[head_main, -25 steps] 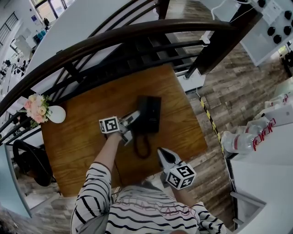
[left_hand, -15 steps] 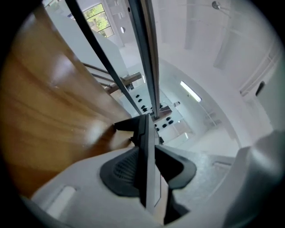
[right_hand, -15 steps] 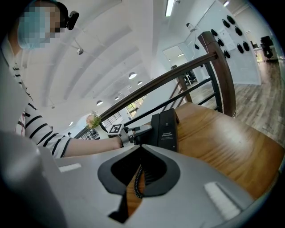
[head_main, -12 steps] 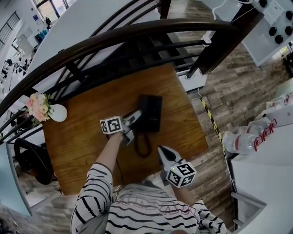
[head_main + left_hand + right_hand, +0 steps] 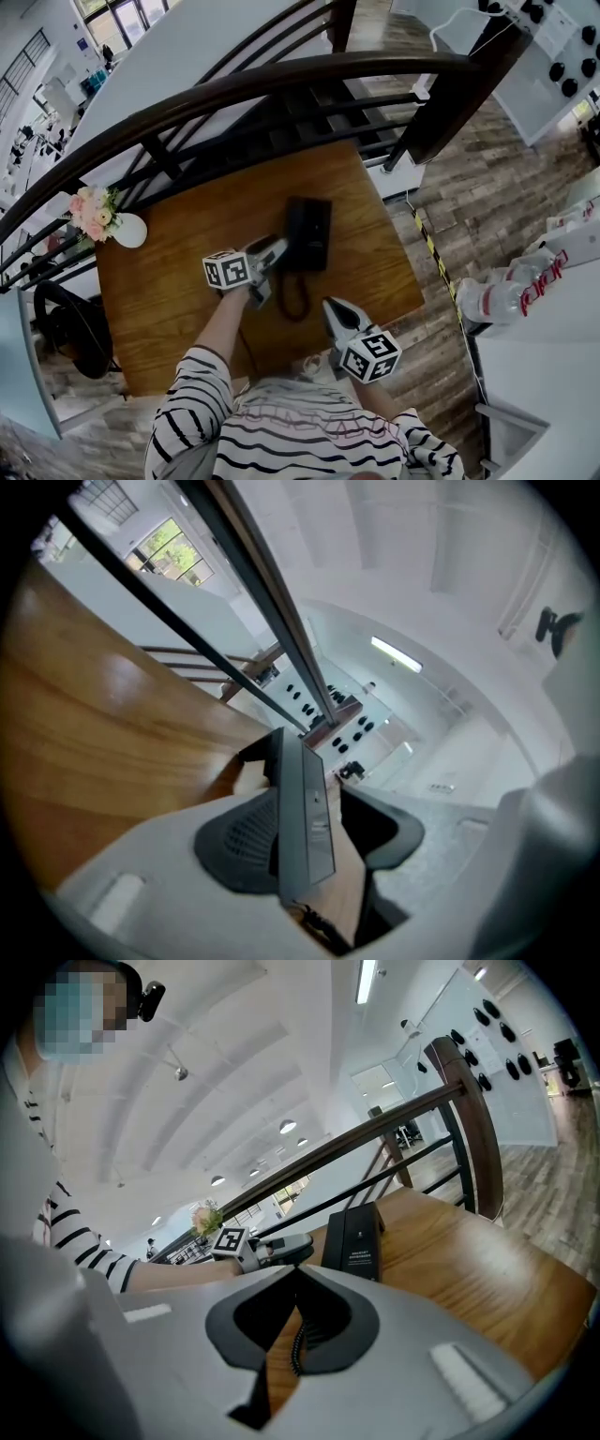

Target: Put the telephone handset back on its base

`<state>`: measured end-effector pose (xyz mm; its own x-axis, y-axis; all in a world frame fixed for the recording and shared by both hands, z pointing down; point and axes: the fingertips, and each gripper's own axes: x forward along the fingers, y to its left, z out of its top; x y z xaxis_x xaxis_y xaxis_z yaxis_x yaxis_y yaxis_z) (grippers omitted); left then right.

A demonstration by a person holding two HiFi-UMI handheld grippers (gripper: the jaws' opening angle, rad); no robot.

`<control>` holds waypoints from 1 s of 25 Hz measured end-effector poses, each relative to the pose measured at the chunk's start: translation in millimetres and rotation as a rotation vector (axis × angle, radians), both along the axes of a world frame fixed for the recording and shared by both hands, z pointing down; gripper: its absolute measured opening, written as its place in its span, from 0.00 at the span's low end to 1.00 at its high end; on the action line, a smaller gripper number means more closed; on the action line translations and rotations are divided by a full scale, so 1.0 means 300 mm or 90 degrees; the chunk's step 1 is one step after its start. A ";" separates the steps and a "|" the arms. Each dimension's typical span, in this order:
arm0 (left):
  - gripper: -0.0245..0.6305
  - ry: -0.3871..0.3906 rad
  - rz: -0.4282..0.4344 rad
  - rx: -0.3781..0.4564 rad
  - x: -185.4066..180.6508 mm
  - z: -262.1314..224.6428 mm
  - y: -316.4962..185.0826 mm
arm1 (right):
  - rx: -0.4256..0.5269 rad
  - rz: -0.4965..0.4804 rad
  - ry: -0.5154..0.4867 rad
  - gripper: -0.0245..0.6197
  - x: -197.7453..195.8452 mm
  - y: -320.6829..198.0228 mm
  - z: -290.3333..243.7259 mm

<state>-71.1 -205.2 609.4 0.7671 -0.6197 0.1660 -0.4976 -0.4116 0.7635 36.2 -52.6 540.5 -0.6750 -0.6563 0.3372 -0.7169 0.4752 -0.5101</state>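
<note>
The black telephone base [image 5: 314, 234] sits mid-table on the wooden table [image 5: 187, 234], and its coiled cord [image 5: 292, 298] loops toward me. The black handset [image 5: 305, 808] lies along the base's left side, seen edge-on in the left gripper view. My left gripper [image 5: 272, 255] straddles it. Its jaws are opening, and a gap shows between the handset and the right pad [image 5: 384, 827]. My right gripper [image 5: 330, 307] hovers near the table's front edge. It is shut on nothing, and the cord [image 5: 298, 1349] shows below its tips [image 5: 298, 1267].
A white vase with pink flowers [image 5: 111, 223] stands at the table's left edge. A dark curved railing [image 5: 281, 75] runs behind the table. A black bag [image 5: 70, 328] sits on the floor at the left, and white cabinets [image 5: 553, 281] stand at the right.
My left gripper's jaws have spread apart around the handset, and the gripper has drawn back a little toward me. The right gripper has stayed put.
</note>
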 end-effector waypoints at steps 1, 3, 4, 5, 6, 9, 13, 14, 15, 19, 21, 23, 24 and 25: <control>0.34 -0.008 -0.001 0.011 0.000 -0.026 0.027 | 0.005 -0.001 0.000 0.04 0.000 0.013 -0.009; 0.34 -0.020 -0.002 0.034 0.005 -0.076 0.086 | 0.014 -0.001 -0.001 0.04 0.003 0.042 -0.023; 0.34 -0.029 -0.001 0.046 0.008 -0.095 0.114 | 0.019 -0.001 -0.002 0.04 0.006 0.055 -0.030; 0.34 -0.042 0.000 0.056 0.011 -0.110 0.142 | 0.024 -0.002 -0.001 0.04 0.008 0.066 -0.037; 0.34 -0.057 0.000 0.064 0.013 -0.123 0.169 | 0.028 -0.004 -0.001 0.04 0.008 0.077 -0.045; 0.34 -0.090 -0.011 0.078 0.015 -0.159 0.250 | 0.037 -0.013 0.000 0.04 0.011 0.119 -0.069; 0.31 -0.101 -0.029 0.095 0.023 -0.210 0.359 | 0.046 -0.018 0.000 0.04 0.033 0.182 -0.093; 0.29 -0.100 -0.032 0.099 0.025 -0.223 0.386 | 0.047 -0.018 -0.001 0.04 0.039 0.198 -0.097; 0.28 -0.097 -0.035 0.102 0.028 -0.236 0.412 | 0.049 -0.019 -0.002 0.04 0.044 0.212 -0.102; 0.21 -0.093 -0.044 0.119 0.054 -0.283 0.506 | 0.059 -0.022 -0.005 0.04 0.065 0.255 -0.127; 0.16 -0.097 -0.044 0.129 0.080 -0.305 0.558 | 0.063 -0.023 -0.007 0.04 0.081 0.280 -0.138; 0.13 -0.101 -0.044 0.138 0.103 -0.323 0.601 | 0.066 -0.026 -0.008 0.04 0.094 0.301 -0.147; 0.11 -0.103 -0.046 0.143 0.112 -0.332 0.617 | 0.068 -0.027 -0.008 0.04 0.099 0.309 -0.150; 0.08 -0.106 -0.049 0.152 0.119 -0.342 0.632 | 0.070 -0.029 -0.008 0.04 0.103 0.317 -0.152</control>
<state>-35.5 -15.6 506.8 0.6913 -0.7111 0.1285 -0.6441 -0.5258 0.5555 67.0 42.5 494.8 -0.7089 -0.6574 0.2556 -0.6868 0.5609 -0.4623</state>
